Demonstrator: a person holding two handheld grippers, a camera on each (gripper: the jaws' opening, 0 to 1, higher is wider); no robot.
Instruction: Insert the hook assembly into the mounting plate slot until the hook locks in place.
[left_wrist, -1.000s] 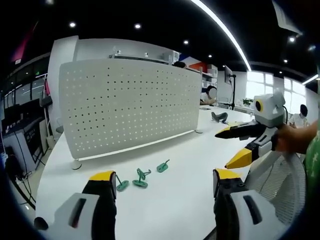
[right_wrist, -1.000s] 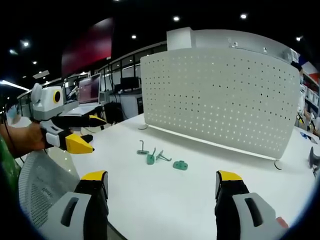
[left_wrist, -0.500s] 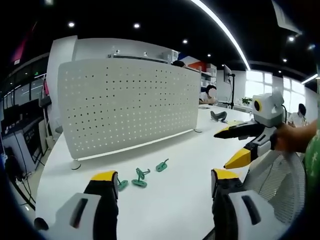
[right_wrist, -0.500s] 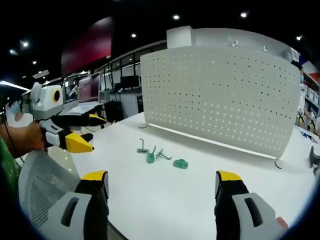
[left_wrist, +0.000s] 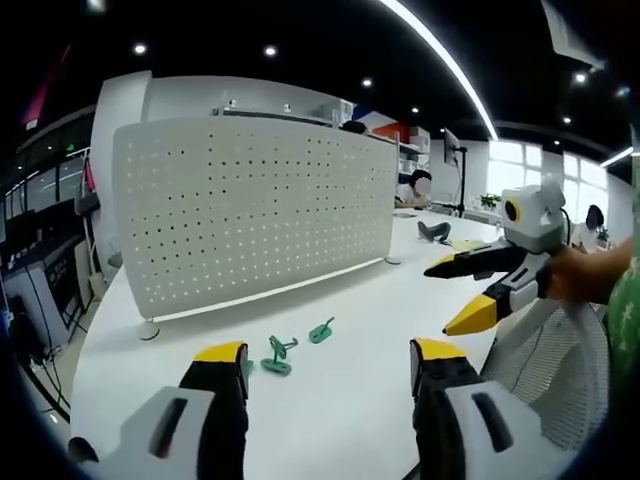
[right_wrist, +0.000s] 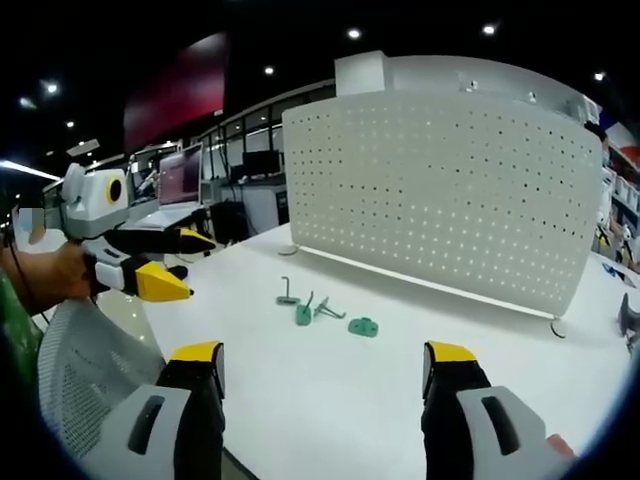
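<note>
Several small green hook parts lie on the white table (left_wrist: 330, 420) in front of an upright white perforated mounting plate (left_wrist: 250, 215) (right_wrist: 440, 195). In the left gripper view I see one green base with a hook (left_wrist: 277, 355) and another (left_wrist: 321, 330); a third is half hidden by my left jaw. The right gripper view shows a bent metal hook (right_wrist: 287, 292), two hook pieces (right_wrist: 303, 315) (right_wrist: 325, 310) and a green base (right_wrist: 363, 326). My left gripper (left_wrist: 330, 352) (right_wrist: 200, 267) and my right gripper (right_wrist: 324, 352) (left_wrist: 440, 300) both hover open and hold nothing, short of the parts.
A mesh chair back (left_wrist: 550, 350) (right_wrist: 80, 370) stands at the table's near edge. A person's hand (left_wrist: 590, 275) (right_wrist: 50, 275) holds each gripper. A dark object (left_wrist: 435, 230) lies on the far table. Monitors (right_wrist: 180, 180) and desks stand beyond the table's end.
The jaws of both grippers have drawn slightly closer together, still open. The parts and the plate have not moved.
</note>
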